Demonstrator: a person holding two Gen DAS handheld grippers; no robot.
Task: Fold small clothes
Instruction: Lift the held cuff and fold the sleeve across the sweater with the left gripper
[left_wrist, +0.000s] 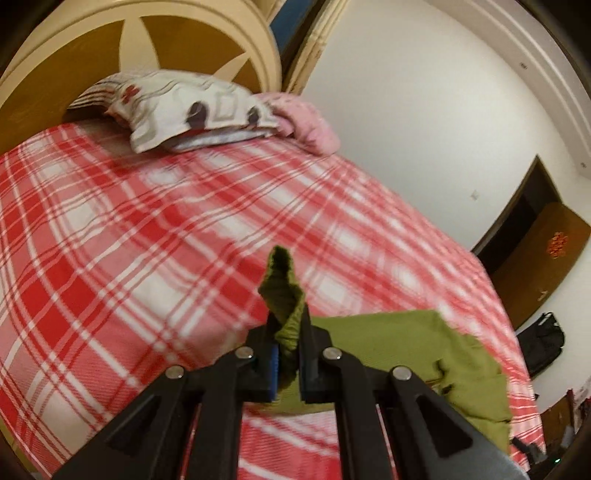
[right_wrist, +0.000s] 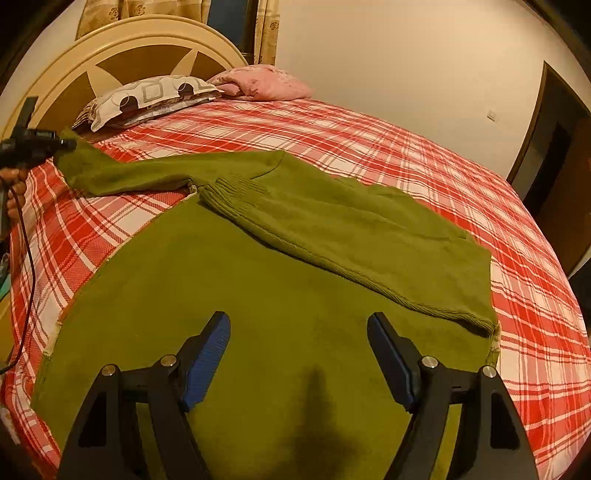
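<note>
Pinching the sleeve end (left_wrist: 282, 291) of the green sweater (left_wrist: 424, 354), the left gripper (left_wrist: 288, 339) has its fingers narrow w/ cloth bunched between the blue pads (left_wrist: 272, 373); the cuff sticks up past the tips. Left wrist view: rest of the sweater lies to the right of the gripper on the red plaid bedsheet (left_wrist: 147, 240). Patterned pillow (left_wrist: 184, 110) and pink pillow (left_wrist: 303, 122) sit at the far end vs. the round headboard (left_wrist: 92, 55). Dark doorway (left_wrist: 532, 229) on the right wall, black bag (left_wrist: 543, 343) on the floor below it. Frame is a bit blurry.

Right wrist view: right gripper (right_wrist: 299, 354) spread wide, nothing between the blue pads (right_wrist: 205, 365), hovering over the sweater body (right_wrist: 240, 314); can't tell if tips touch the fabric. Sweater lies flat across the near half of the bedsheet (right_wrist: 406, 147), right-side sleeve (right_wrist: 351, 236) folded diagonally over the body, ribbed cuff near the collar. Other sleeve (right_wrist: 122, 170) stretches out to the left, lifted at its end by the left gripper (right_wrist: 64, 144), held by a hand (right_wrist: 14, 192) at frame edge; cable (right_wrist: 27, 258) hangs down from it. Patterned pillow (right_wrist: 147, 96) and pink pillow (right_wrist: 262, 83) by the headboard (right_wrist: 110, 48). Doorway (right_wrist: 554, 136) at right.
</note>
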